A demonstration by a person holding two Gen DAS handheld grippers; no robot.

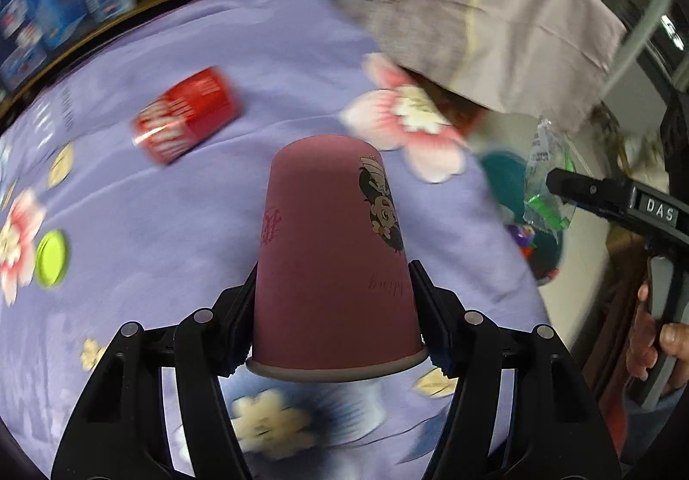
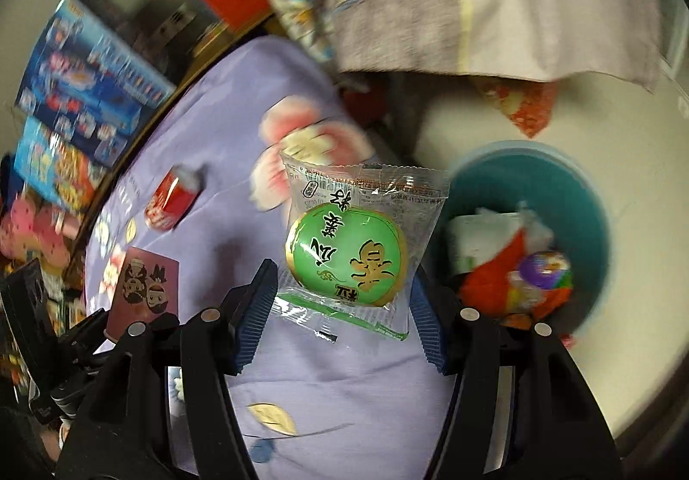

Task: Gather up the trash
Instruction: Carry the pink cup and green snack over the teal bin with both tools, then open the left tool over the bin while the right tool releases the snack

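Two fingers [image 1: 333, 299] clamp maroon cup [image 1: 333, 260], right fingers [image 2: 344, 303] pinch snack packet [image 2: 353, 247]

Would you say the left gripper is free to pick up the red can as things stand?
Probably not yet. The left gripper is shut on an upturned paper cup, so its jaws are full. The can lies on its side on the purple cloth, with nothing on it.
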